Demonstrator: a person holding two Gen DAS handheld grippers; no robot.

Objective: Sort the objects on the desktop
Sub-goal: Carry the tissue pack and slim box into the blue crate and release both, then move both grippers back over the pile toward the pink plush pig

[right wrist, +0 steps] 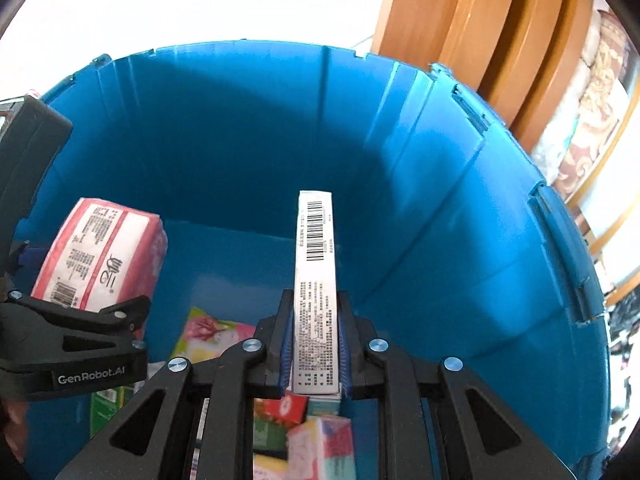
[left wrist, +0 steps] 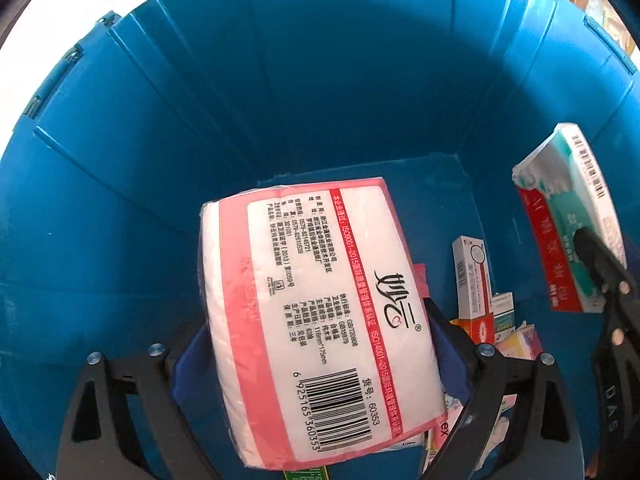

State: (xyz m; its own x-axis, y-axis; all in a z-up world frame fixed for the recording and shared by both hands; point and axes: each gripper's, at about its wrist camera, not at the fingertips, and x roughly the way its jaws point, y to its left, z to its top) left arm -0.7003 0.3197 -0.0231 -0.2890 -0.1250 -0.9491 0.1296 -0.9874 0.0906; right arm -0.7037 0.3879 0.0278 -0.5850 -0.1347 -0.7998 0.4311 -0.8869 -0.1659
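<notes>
Both grippers hang inside a deep blue bin (left wrist: pixel 280 80). My left gripper (left wrist: pixel 320 340) is shut on a pink-and-white tissue pack (left wrist: pixel 312 280), its blue pads pressing both long sides, barcode face towards the camera. The right wrist view shows the same pack (right wrist: pixel 100 252) at the left in the left gripper (right wrist: pixel 120 312). My right gripper (right wrist: pixel 315 300) is shut on a slim white box (right wrist: pixel 316 248) with a barcode, held on edge and pointing at the bin's far wall (right wrist: pixel 240 140). In the left wrist view that box (left wrist: pixel 568 216) shows a red and green face.
Several small boxes and packets lie on the bin floor (left wrist: pixel 472 280) below the grippers (right wrist: pixel 320 440). Wooden furniture (right wrist: pixel 480 40) stands behind the bin at the right. A bright white surface lies beyond the bin's far rim.
</notes>
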